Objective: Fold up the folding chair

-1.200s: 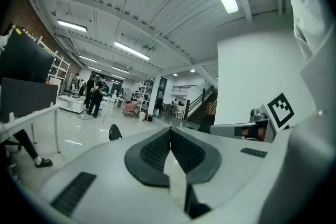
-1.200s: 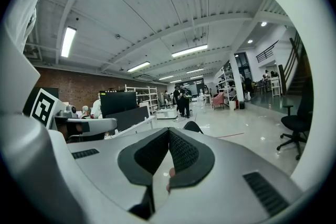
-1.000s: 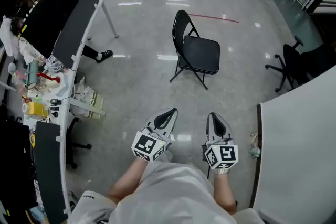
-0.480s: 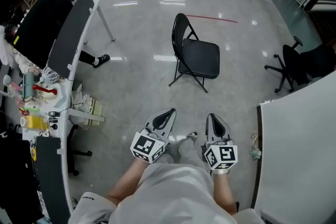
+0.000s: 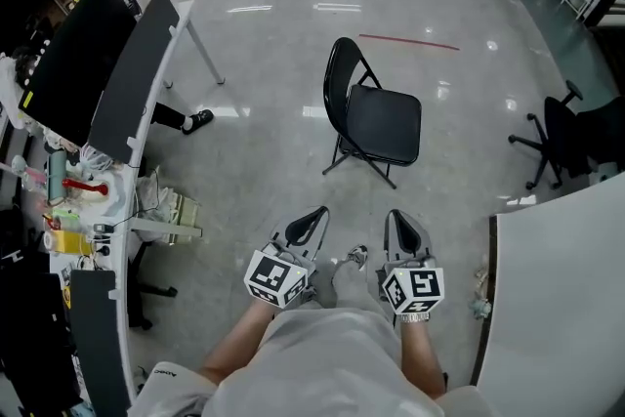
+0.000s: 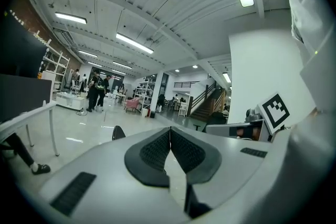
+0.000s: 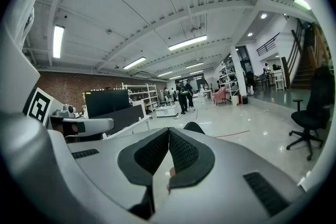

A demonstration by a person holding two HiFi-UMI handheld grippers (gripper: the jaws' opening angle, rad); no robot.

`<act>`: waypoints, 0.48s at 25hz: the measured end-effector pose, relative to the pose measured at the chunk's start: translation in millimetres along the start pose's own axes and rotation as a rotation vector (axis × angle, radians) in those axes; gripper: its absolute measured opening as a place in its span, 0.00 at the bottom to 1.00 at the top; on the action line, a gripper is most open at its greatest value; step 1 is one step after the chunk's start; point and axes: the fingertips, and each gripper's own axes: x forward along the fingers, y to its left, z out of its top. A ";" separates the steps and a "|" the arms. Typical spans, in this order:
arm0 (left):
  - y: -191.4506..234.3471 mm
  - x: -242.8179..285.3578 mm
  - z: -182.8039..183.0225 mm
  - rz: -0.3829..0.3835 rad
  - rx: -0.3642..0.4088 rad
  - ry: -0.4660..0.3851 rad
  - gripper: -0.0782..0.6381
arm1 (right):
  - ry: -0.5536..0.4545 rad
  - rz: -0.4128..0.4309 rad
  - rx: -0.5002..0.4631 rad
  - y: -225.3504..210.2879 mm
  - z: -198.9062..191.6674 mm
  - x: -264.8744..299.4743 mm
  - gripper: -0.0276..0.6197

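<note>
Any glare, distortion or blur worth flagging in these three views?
Head view: sharp, with ceiling-light glare streaks on the glossy floor beyond the folding chair, and straight lines bowing near the edges. Left gripper view: heavy fisheye, dark round vignette, a mosaic patch at top; the left gripper fills the lower frame. Right gripper view: same fisheye and vignette around the right gripper.

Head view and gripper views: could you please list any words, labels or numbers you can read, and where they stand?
No text can be read in any view.
The left gripper and right gripper bear square marker patterns only, no letters.
Labels on the desk items: too small to read.
</note>
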 end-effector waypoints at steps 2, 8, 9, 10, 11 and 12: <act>4.8 23.0 6.8 0.009 0.007 -0.004 0.13 | -0.004 0.019 0.001 -15.3 7.2 17.6 0.05; 7.8 84.7 28.8 0.059 0.039 -0.014 0.13 | -0.008 0.079 -0.003 -62.6 30.0 58.0 0.05; 7.4 94.1 30.8 0.068 0.042 -0.016 0.13 | -0.012 0.085 -0.007 -71.7 34.5 62.8 0.05; 6.9 102.9 32.0 0.076 0.042 -0.020 0.13 | -0.017 0.088 -0.008 -81.1 38.4 67.3 0.05; 6.5 110.9 32.9 0.084 0.043 -0.023 0.13 | -0.021 0.090 -0.007 -90.4 41.7 71.5 0.05; 6.3 118.3 34.0 0.091 0.044 -0.028 0.13 | -0.025 0.091 -0.004 -99.1 44.7 75.6 0.05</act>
